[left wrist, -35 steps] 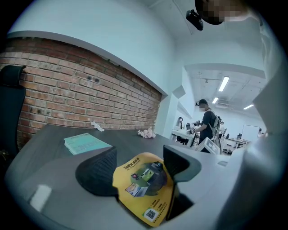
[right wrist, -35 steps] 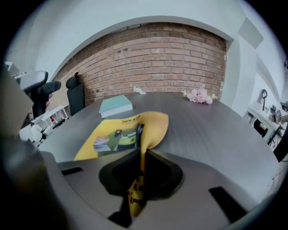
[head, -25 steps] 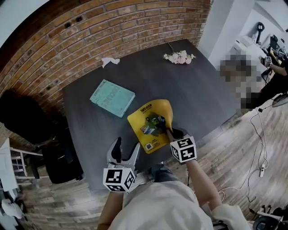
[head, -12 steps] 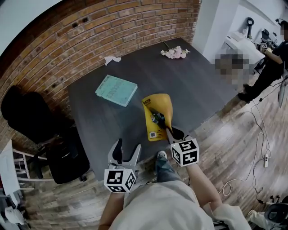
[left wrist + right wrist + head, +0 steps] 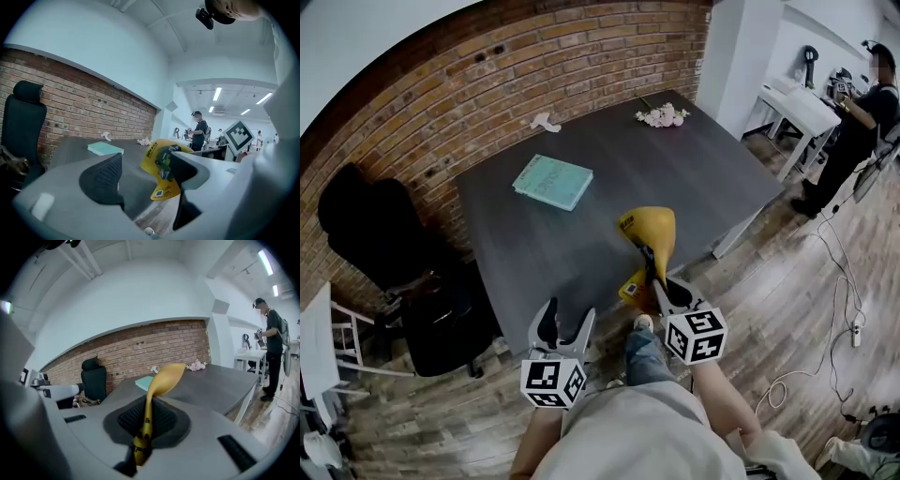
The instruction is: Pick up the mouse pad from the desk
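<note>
Pinching the yellow mouse pad (image 5: 165, 376) by its lower part, the right gripper (image 5: 654, 272) is pressing its jaws together on the sheet, which is standing on edge and curling over at the top. The pad is hanging clear of the surface (image 5: 694, 178), just above that surface's near edge, so the pick-up itself is looking as good as done. What is remaining, in my judgement, is carrying it off without letting the floppy top sag or slip. The left gripper (image 5: 565, 323) is waiting with its jaws apart and nothing between them, just short of the surface's near edge, and could be steadying the loose end. Open wooden floor is lying on the near side of the surface, giving free room for drawing back. Farther across the surface a teal book (image 5: 551, 181) is lying flat, well apart from the pad. At the far edge some flowers (image 5: 661, 115) and a crumpled paper (image 5: 546, 120) are resting, none in the way.
</note>
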The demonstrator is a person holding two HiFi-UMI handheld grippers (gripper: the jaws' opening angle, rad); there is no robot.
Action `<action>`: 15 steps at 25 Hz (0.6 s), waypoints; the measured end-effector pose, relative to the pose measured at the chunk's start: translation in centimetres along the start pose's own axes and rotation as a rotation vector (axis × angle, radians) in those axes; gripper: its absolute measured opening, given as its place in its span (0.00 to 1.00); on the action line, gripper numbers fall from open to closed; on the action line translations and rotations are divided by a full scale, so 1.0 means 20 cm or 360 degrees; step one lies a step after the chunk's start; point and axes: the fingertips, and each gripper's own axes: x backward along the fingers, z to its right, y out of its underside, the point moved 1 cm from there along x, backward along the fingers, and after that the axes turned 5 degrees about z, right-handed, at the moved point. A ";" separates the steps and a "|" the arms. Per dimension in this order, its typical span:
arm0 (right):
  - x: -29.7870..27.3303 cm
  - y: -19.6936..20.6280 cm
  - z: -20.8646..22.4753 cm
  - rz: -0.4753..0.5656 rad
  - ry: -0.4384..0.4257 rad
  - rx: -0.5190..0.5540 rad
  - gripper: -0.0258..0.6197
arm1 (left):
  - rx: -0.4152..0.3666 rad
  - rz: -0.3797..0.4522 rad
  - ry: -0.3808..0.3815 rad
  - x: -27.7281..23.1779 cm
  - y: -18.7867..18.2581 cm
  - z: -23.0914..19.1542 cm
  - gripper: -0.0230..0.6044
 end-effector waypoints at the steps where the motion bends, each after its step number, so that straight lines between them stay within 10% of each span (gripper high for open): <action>1: 0.04 0.00 -0.02 0.0016 0.0000 -0.0002 0.09 | 0.0003 0.0003 -0.0002 0.03 0.00 0.01 0.53; 15: 0.47 -0.04 -0.17 0.0168 -0.0006 0.0046 0.09 | 0.0024 0.0083 0.0007 0.29 0.01 0.18 0.53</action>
